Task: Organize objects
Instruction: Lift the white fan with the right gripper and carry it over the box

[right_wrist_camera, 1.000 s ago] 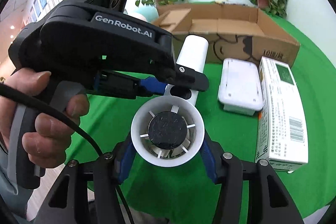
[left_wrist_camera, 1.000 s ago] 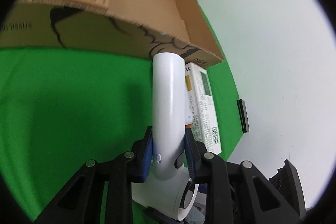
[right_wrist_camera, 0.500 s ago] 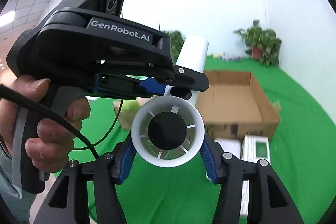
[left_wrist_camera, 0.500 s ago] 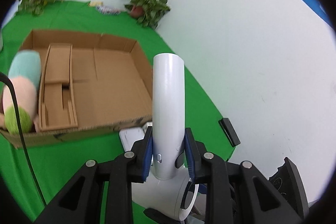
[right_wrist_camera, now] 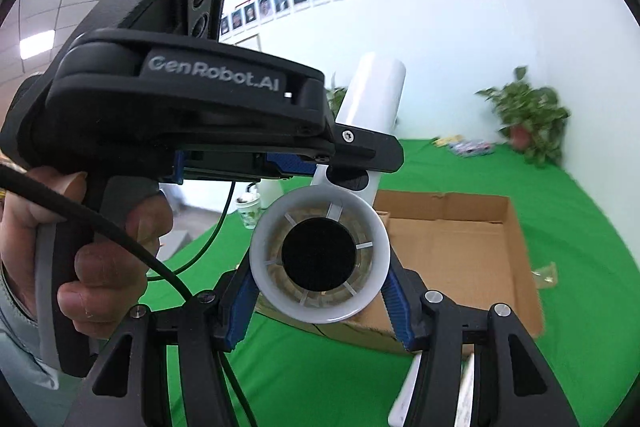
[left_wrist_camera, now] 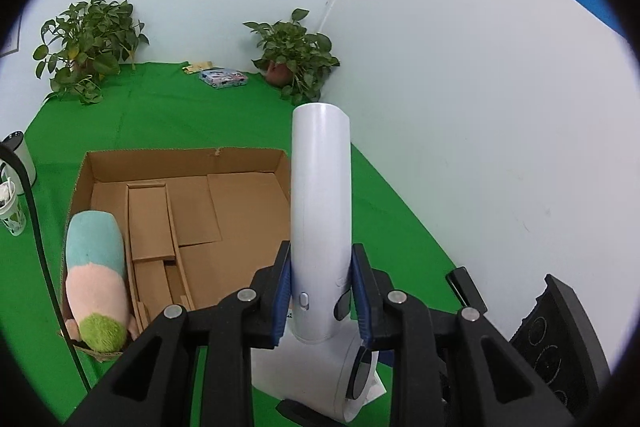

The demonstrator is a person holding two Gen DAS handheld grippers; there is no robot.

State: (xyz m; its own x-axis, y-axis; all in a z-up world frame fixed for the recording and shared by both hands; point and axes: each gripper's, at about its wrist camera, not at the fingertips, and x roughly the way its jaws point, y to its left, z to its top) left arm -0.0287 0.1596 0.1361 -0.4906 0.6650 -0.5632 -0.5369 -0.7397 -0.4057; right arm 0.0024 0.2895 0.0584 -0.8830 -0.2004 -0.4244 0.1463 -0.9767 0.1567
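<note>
A white hair dryer is held by both grippers, up in the air. My left gripper point(left_wrist_camera: 321, 297) is shut on its handle point(left_wrist_camera: 320, 211), which points up and forward. My right gripper point(right_wrist_camera: 320, 301) is shut on its round barrel point(right_wrist_camera: 320, 255), whose end faces the right camera. The left gripper also shows in the right wrist view point(right_wrist_camera: 340, 165), clamped on the handle. An open cardboard box point(left_wrist_camera: 200, 211) lies below on the green cloth, with a pastel plush toy point(left_wrist_camera: 96, 275) at its left side. The box also shows in the right wrist view point(right_wrist_camera: 456, 251).
Potted plants point(left_wrist_camera: 296, 55) stand at the back by the white wall. A small colourful packet point(left_wrist_camera: 223, 78) lies on the green cloth point(left_wrist_camera: 160, 119). Cups point(left_wrist_camera: 12, 211) stand at the left. White boxes point(right_wrist_camera: 464, 395) lie near the box's front.
Both grippers have lifted the hair dryer higher and tilted it up. The box now lies farther below, and the white boxes have dropped to the bottom edge of view.
</note>
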